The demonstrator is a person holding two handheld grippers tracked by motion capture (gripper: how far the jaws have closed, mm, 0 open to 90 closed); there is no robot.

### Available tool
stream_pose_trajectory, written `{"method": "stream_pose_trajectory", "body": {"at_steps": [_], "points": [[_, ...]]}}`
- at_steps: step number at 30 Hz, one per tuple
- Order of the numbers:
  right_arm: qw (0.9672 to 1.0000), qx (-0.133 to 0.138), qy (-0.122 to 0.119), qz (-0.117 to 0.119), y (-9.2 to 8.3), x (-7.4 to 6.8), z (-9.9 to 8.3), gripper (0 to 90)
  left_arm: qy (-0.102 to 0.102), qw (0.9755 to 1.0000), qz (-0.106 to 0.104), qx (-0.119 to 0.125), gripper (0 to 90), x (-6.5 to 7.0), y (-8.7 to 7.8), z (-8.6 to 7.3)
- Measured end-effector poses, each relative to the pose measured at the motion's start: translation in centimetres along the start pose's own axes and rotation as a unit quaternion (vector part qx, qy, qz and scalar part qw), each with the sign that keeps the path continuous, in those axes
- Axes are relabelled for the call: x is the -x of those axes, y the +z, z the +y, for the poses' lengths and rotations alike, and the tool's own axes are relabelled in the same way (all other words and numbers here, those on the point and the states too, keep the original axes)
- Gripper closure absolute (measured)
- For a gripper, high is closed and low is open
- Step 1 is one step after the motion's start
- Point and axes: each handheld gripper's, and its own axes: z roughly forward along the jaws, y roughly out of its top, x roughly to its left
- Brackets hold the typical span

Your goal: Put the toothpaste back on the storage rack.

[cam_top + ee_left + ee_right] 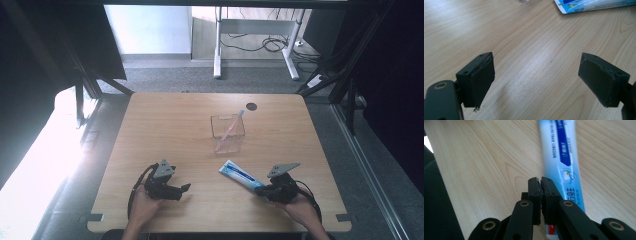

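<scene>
A blue and white toothpaste tube (240, 176) lies flat on the wooden table (165, 130), near the front right. My right gripper (260, 190) sits at the tube's near end. In the right gripper view its jaws (541, 181) are pressed together with nothing between them, and the tube (561, 152) runs alongside and under the right-hand jaw. My left gripper (185, 189) rests at the front left, open. Its jaws (536, 80) stand wide apart over bare wood, with the tube's flat end (594, 5) farther off. A clear square container (227, 132) at mid-table holds a pink toothbrush (232, 125) that leans to the upper right.
A dark round hole (251, 106) sits near the table's far edge. Black frame struts (85, 85) flank the table on both sides. A white desk frame and cables (270, 42) stand on the floor beyond. The container's base (524, 1) touches the top edge of the left gripper view.
</scene>
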Motion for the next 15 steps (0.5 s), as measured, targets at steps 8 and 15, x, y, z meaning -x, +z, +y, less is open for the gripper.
{"method": "stream_pose_trajectory", "body": {"at_steps": [8, 15], "points": [[0.9999, -0.007, -0.011, -0.001, -0.4, -0.1, 0.5, 83.3, 0.000, 1.0000, 0.000, 0.000, 14.3, 0.1, -0.1, 0.0], [0.9987, -0.036, -0.028, -0.025, -1.5, 0.1, 1.7, 74.8, -0.001, 1.0000, 0.002, 0.002, 14.3, -0.1, -0.2, 0.0]]}}
